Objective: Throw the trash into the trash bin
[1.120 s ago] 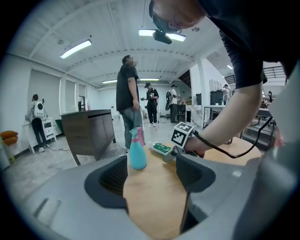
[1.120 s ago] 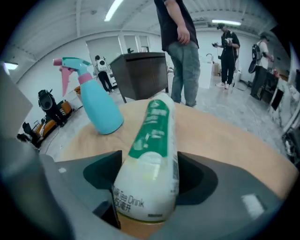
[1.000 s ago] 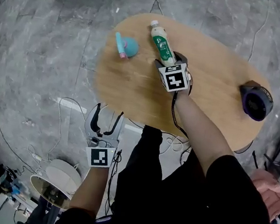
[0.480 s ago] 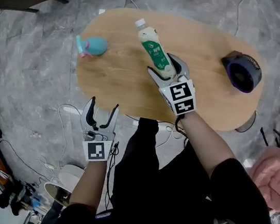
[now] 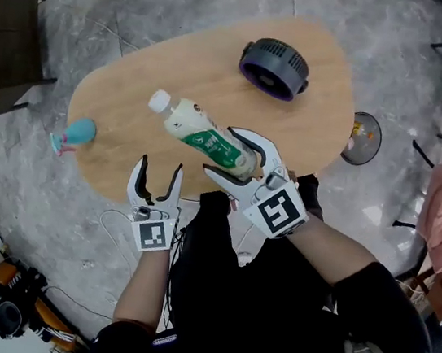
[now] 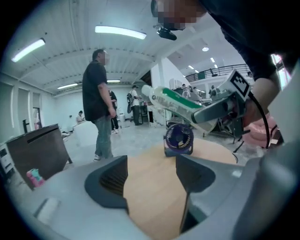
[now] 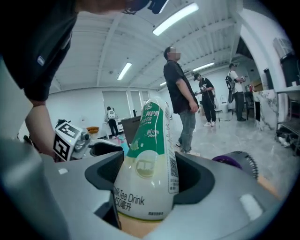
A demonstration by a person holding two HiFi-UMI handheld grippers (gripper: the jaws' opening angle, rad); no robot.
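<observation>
Since a second ago: the cream plastic tea-drink bottle with green label (image 5: 198, 135) is up off the oval wooden table (image 5: 310, 127), now carried over its near edge. Right gripper (image 5: 223, 152) clamped on the bottle's lower body, white cap pointing left. Left gripper (image 5: 160, 167) just left of it, jaws apart, nothing between. Round purple fan (image 5: 274, 68) on the table's far side.

The pale plastic bottle with the green-and-white label (image 7: 145, 187) reads "Tea Drink" in dark print, lower centre of the right gripper view. Below it runs a line ending "50" plus Chinese characters. A QR code (image 7: 172, 168) sits on the label's right edge.
</observation>
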